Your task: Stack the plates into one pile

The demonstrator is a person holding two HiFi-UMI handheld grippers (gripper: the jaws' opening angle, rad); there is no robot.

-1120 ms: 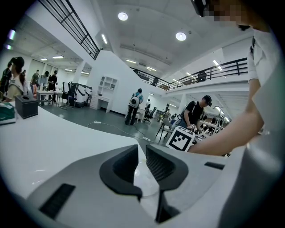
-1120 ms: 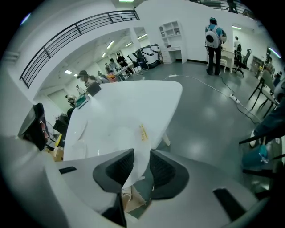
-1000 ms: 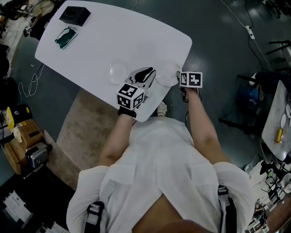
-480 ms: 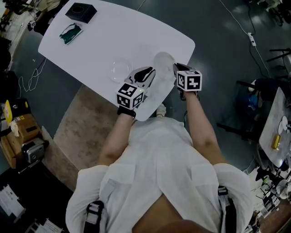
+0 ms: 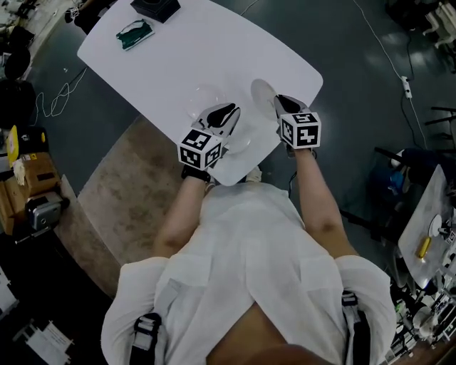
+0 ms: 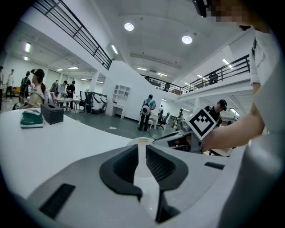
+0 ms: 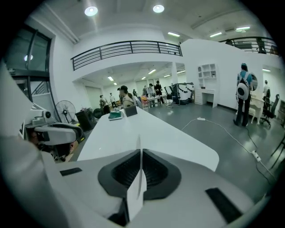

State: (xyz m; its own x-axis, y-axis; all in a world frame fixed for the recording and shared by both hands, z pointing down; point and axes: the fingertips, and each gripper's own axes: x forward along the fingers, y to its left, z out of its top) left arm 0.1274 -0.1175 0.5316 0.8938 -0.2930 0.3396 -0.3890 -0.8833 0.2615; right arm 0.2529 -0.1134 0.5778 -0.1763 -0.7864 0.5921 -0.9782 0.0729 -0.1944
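My right gripper [image 5: 279,102] is closing on the rim of a white plate [image 5: 261,93], its pads pressing it. The plate hangs tilted above the white table [image 5: 214,50] near its right corner. In the right gripper view it shows edge-on as a thin sheet [image 7: 136,196] between the jaws [image 7: 140,167]. A second, clear plate [image 5: 204,98] lies flat on the table, just beyond my left gripper [image 5: 226,112]. The left jaws [image 6: 141,164] stand a narrow gap apart, and I see nothing gripped in them. The lifted plate [image 6: 141,141] shows ahead of them.
A black box [image 5: 155,7] and a green object [image 5: 134,32] sit at the table's far left end. The near table edge runs right under both grippers. A brown rug [image 5: 121,192] lies on the floor below. People stand far off in the hall.
The right plate lay flat near the table's corner; the right gripper has shut on its rim and raised it, tilted. The left gripper has shifted slightly toward the clear plate.
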